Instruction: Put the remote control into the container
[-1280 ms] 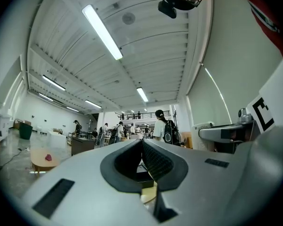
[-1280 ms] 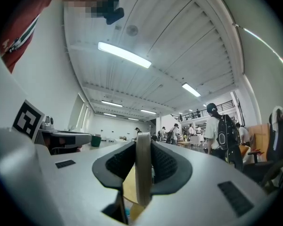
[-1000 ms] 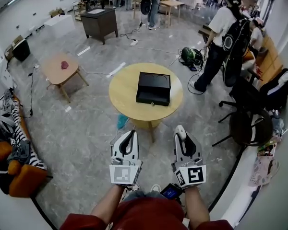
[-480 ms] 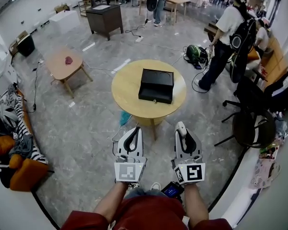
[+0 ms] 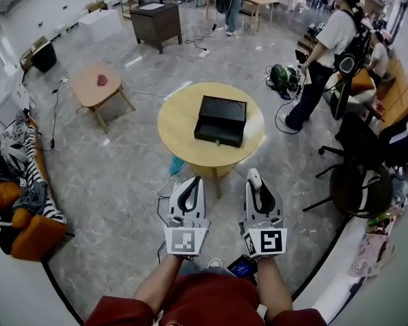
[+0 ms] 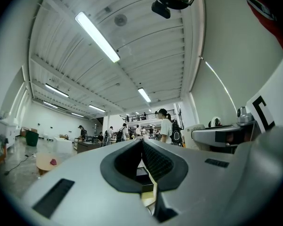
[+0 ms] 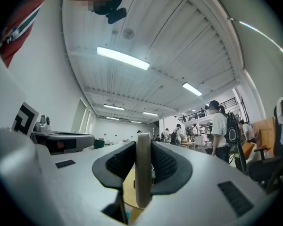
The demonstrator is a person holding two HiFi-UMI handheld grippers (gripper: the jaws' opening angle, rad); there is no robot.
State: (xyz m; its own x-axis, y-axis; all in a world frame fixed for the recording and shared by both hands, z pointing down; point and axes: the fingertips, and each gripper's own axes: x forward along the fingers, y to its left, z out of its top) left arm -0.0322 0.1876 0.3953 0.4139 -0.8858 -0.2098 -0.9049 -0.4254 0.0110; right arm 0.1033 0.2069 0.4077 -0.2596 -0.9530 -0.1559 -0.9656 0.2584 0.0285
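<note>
Two fingers [image 7: 162, 166] of the right gripper [image 7: 143, 160] are closed on the remote control [image 7: 143, 173], a slim pale bar that stands on edge between the ribbed pads and sticks out past their tips. In the head view its white end [image 5: 254, 176] juts out of the right gripper [image 5: 258, 190] toward the round wooden table [image 5: 180, 124]. The left gripper [image 6: 142, 142] has its fingers [image 6: 156, 163] brought together at the tips with nothing between them. In the head view it [image 5: 193, 182] is level with the right one and just beside it, both on the near side of the table and apart from its edge, above the grey floor. The container [image 5: 221, 119], a black open-topped box, lies on the table a little right of its middle, well apart from both grippers. The person's forearms run back from the grippers to a red garment [image 5: 204, 308] at the bottom of the view. Left of the table stands a smaller side table [image 5: 88, 90] with a red object [image 5: 102, 80] on it. Further left still, an orange sofa [image 5: 27, 240] is heaped with clothing. Right of the table a standing person [image 5: 326, 43] in a white top wears a dark backpack, and nearer the camera on that side is a black office chair [image 5: 357, 189]. Beyond the table's far side is a dark cabinet [image 5: 156, 20].
</note>
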